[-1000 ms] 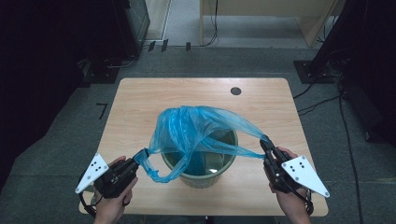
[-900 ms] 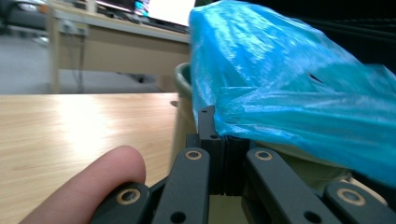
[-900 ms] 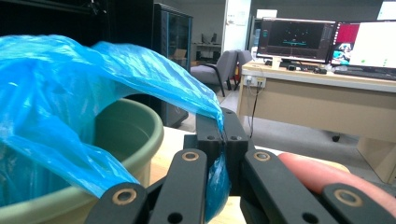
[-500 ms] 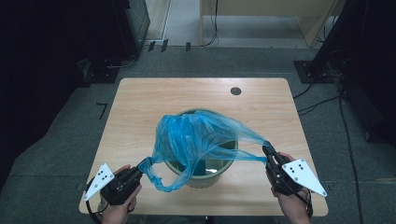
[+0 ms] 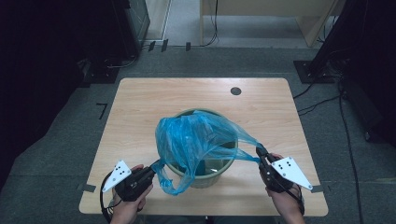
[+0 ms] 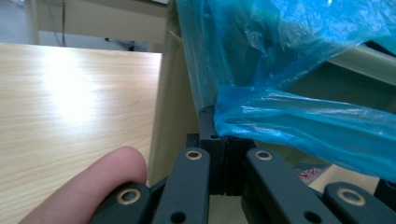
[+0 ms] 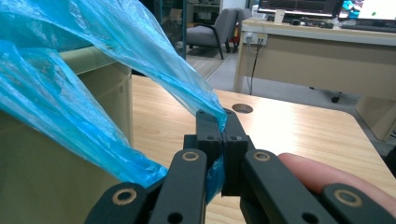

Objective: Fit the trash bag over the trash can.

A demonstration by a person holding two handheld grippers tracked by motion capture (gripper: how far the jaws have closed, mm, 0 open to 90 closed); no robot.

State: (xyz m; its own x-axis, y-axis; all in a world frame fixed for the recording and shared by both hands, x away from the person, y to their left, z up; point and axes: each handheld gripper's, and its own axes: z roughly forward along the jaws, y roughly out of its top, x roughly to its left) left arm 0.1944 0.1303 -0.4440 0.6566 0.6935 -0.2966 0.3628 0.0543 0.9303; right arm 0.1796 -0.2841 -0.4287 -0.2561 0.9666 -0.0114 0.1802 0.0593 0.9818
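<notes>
A translucent blue plastic bag (image 5: 198, 140) drapes over a round green waste bin (image 5: 205, 175) near the table's front edge. My left gripper (image 5: 152, 169) sits low at the bin's left and is shut on the bag's left edge (image 6: 261, 121). At the bin's right, my right gripper (image 5: 260, 153) is shut on the bag's right edge (image 7: 187, 88), which stretches taut to it. The bin wall (image 6: 173, 112) stands just beyond the left gripper (image 6: 223, 140). In the right gripper view the bin (image 7: 70, 121) is to the left of the right gripper (image 7: 219, 126).
The bin stands on a light wooden table (image 5: 140, 116) with a dark round grommet hole (image 5: 236, 91) at the back right. Grey carpet surrounds the table. A desk (image 7: 317, 51) and an office chair (image 7: 205, 30) stand beyond it. Dark equipment flanks both sides.
The left gripper has dropped lower and toward the table's front edge, dragging the bag's left edge down the bin's side. The right gripper has stayed nearly still with its edge.
</notes>
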